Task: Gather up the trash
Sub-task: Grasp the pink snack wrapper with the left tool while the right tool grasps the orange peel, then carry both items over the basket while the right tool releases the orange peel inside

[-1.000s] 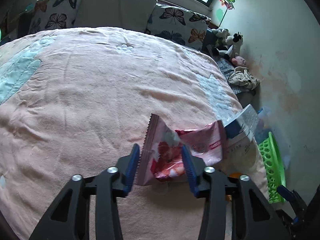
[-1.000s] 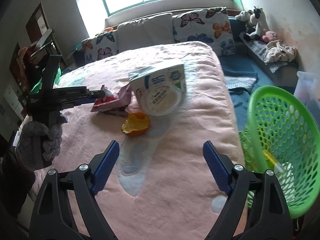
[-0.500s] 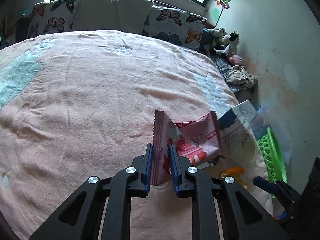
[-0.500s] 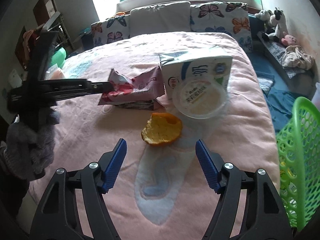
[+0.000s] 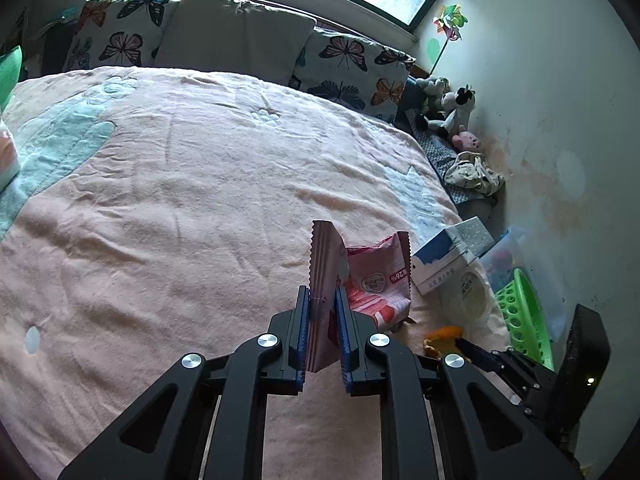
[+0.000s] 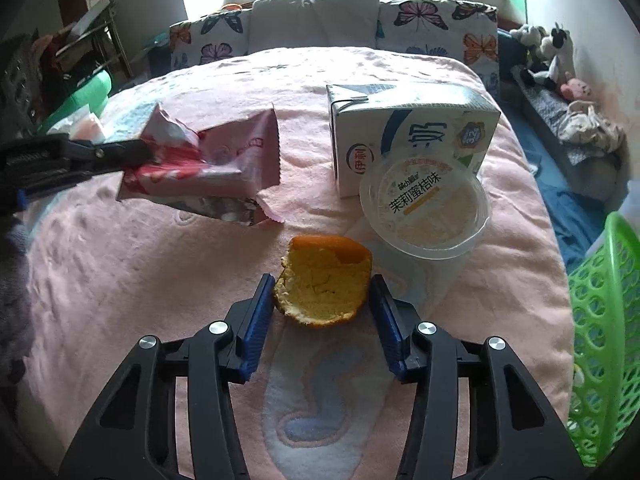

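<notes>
My left blue pads pinch the crumpled pink snack wrapper (image 5: 324, 280) upright. The orange peel (image 6: 324, 280) lies cupped on the pink blanket, between my right pads, beside the milk carton (image 6: 404, 128) and plastic cup (image 6: 424, 204)

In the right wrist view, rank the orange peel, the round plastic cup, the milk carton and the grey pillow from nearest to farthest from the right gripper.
1. Orange peel, between the pads of the right gripper.
2. Round plastic cup, just beyond, to the right.
3. Milk carton, directly behind the cup.
4. Grey pillow, far off at the head of the bed.
</notes>
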`<state>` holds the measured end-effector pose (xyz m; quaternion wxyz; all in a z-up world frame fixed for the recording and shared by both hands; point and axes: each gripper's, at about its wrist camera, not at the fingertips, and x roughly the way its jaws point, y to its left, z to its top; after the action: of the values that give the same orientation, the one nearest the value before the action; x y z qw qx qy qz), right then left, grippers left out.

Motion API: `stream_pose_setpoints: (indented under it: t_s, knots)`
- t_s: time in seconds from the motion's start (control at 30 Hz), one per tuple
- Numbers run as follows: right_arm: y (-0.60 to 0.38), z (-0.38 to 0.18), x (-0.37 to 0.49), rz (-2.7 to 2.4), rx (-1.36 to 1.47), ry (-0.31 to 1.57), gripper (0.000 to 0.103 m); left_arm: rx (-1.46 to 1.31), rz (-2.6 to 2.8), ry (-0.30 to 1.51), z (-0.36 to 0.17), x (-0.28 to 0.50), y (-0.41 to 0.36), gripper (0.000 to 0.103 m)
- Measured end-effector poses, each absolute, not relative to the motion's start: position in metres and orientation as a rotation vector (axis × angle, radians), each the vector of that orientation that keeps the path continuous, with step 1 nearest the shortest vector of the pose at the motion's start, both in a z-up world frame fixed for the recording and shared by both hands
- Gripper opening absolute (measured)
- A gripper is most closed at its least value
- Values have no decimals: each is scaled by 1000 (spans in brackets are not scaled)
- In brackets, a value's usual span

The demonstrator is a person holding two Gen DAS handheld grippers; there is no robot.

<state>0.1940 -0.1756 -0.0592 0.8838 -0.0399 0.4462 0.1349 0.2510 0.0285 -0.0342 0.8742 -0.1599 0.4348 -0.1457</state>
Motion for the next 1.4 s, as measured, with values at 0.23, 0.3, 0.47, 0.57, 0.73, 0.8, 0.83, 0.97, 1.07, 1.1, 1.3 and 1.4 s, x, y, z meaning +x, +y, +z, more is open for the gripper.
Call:
stream_pose_setpoints:
  t_s: [0.23,0.3,0.47,0.57,0.73,0.8,0.83,0.97,1.07,1.1,1.3,1.4]
  knots:
    - [-184,-52,180,298,-51,918,40,-342,-337,871,-17,236,29,13]
    - [-186,-48,174,306,-41,913,39,-336,-347,860,-11,232,27,13]
    - [-197,-37,153,315,-13,892,38,-348,-382,829,6,218,23,13]
    - [-207,-30,142,318,13,877,38,-336,-406,815,17,210,15,13]
    - [-229,-17,124,281,42,841,38,-324,-455,797,34,203,-4,13]
    - [-241,-12,118,254,56,828,38,-316,-478,791,40,202,-15,13]
    - [-250,-9,115,236,63,819,38,-311,-487,789,43,202,-19,13]
    - [-281,-1,107,173,91,796,38,-298,-539,784,54,203,-45,13]
    - [-309,3,101,118,117,780,38,-282,-566,780,62,205,-66,13]
    - [-319,4,100,98,125,775,38,-281,-579,782,65,207,-74,13]
    - [-368,2,94,-5,171,772,38,-257,-649,784,79,212,-120,13]
    - [-389,-4,92,-49,194,783,39,-228,-674,787,83,214,-146,13]
